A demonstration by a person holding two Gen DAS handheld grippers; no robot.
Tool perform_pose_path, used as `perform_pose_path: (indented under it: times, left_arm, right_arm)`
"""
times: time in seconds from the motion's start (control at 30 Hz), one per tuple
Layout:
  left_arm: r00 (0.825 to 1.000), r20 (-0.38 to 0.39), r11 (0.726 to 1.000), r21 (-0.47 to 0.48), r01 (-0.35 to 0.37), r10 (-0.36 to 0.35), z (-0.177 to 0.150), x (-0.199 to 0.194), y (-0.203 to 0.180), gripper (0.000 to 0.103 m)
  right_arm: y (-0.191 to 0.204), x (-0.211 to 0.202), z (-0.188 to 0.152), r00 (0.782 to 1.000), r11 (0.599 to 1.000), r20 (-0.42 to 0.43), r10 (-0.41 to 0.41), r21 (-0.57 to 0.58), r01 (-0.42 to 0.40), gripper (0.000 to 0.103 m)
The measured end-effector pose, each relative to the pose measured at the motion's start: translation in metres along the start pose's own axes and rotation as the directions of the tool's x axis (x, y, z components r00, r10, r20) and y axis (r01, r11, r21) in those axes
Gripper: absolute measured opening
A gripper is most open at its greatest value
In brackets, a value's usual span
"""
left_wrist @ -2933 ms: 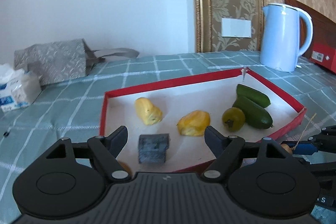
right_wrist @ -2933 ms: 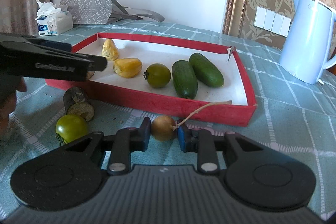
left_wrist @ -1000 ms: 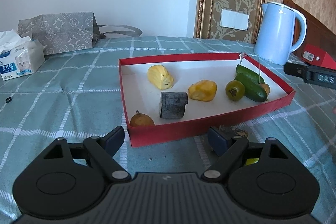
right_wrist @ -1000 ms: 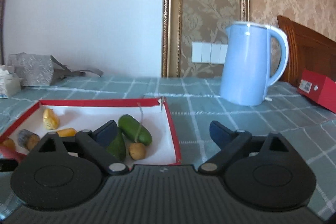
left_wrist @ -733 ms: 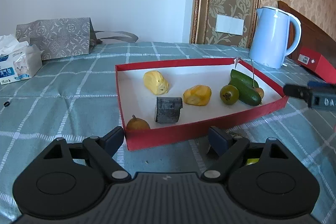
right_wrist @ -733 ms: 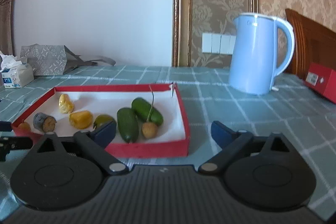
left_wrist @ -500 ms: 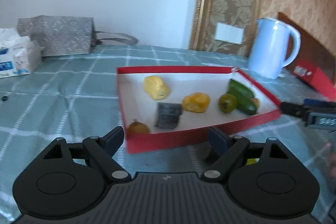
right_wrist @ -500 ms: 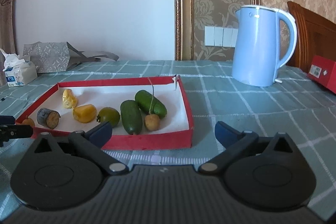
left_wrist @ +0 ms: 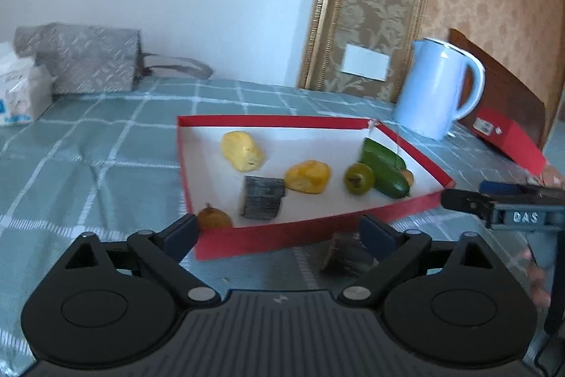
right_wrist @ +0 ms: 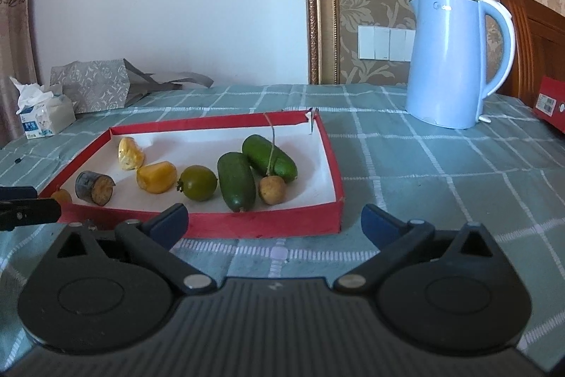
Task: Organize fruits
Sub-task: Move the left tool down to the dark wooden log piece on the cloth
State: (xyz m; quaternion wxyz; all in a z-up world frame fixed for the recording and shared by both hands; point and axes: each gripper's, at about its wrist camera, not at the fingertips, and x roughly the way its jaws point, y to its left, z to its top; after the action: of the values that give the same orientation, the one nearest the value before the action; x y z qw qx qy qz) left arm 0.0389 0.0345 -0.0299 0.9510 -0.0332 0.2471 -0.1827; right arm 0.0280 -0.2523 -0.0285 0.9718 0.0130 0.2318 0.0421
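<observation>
A red tray point(left_wrist: 282, 237) with a white lining holds a pale yellow piece point(left_wrist: 243, 151), an orange-yellow piece point(right_wrist: 157, 177), a dark cut chunk point(left_wrist: 262, 196), a green round fruit point(right_wrist: 197, 182), two cucumbers point(right_wrist: 236, 184) and a brown stemmed fruit point(right_wrist: 271, 189). Another small brown fruit point(left_wrist: 213, 218) lies in the tray's near left corner. On the cloth outside the tray sits a second dark chunk point(left_wrist: 340, 257), by my left gripper's right finger. My left gripper point(left_wrist: 277, 230) hovers before the tray, its jaws opening with nothing between them. Before the tray's near right corner my right gripper point(right_wrist: 275, 219) stands open and holds nothing.
A light blue kettle point(right_wrist: 455, 59) stands behind the tray to the right, with a red box point(right_wrist: 551, 105) beyond it. A tissue pack point(right_wrist: 42, 113) and a grey bag point(right_wrist: 91, 87) sit at the back left. A checked green cloth point(right_wrist: 441, 186) covers the table.
The stemmed brown fruit left my right gripper and now lies in the tray by the cucumbers. Both grippers drew back from the tray, and their jaws spread wider.
</observation>
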Motion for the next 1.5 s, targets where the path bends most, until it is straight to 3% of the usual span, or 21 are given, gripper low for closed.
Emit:
perform_pose_path:
  times: [0.37,0.43,0.6,0.73,0.87,1.07,1.13,1.27,1.33,1.5]
  left_arm:
    - [0.998,0.031,0.99,0.132,0.057,-0.062,-0.01,-0.023,-0.016,0.1]
    - [0.996,0.01,0.982,0.17,0.086,-0.089,-0.01,-0.021,-0.021,0.1]
    - [0.991,-0.105,0.97,0.223,0.099,-0.077,-0.01,0.005,-0.034,0.1]
    - [0.976,-0.16,0.976,0.137,0.17,-0.147,-0.002,0.018,-0.026,0.1]
    - [0.942,-0.246,0.971,0.008,0.237,-0.228,0.005,0.038,-0.01,0.1]
    - [0.917,-0.223,0.934,-0.216,0.283,-0.33,0.012,0.045,0.019,0.1]
    - [0.92,-0.217,0.934,-0.226,0.278,-0.327,0.012,0.044,0.02,0.096]
    - [0.951,-0.23,0.979,-0.073,0.193,-0.204,0.01,0.04,-0.001,0.086]
    - [0.963,-0.221,0.988,-0.021,0.152,-0.152,0.008,0.039,-0.008,0.082]
    - [0.962,-0.223,0.987,0.008,0.163,-0.157,0.011,0.039,-0.007,0.07]
  right_arm:
    - [0.003,0.001,0.0,1.0,1.0,-0.013,0.005,-0.011,-0.005,0.103]
    - [0.004,0.003,-0.001,1.0,1.0,-0.019,0.005,-0.018,-0.005,0.103]
    - [0.006,0.005,-0.002,1.0,1.0,-0.024,-0.006,-0.029,0.005,0.103]
    - [0.006,0.007,-0.003,0.999,1.0,-0.033,-0.006,-0.027,0.005,0.103]
    - [0.007,0.008,-0.003,0.999,0.999,-0.04,-0.005,-0.036,0.004,0.103]
    - [0.008,0.008,-0.004,0.999,0.999,-0.046,-0.005,-0.037,0.003,0.103]
    - [0.009,0.008,-0.005,0.999,0.999,-0.047,-0.004,-0.04,0.002,0.103]
    - [0.012,0.007,-0.006,0.999,0.999,-0.047,-0.005,-0.05,0.003,0.103]
    - [0.012,0.008,-0.006,0.999,0.999,-0.048,-0.005,-0.05,0.003,0.103]
    - [0.013,0.008,-0.007,0.999,0.999,-0.053,-0.006,-0.054,0.003,0.103]
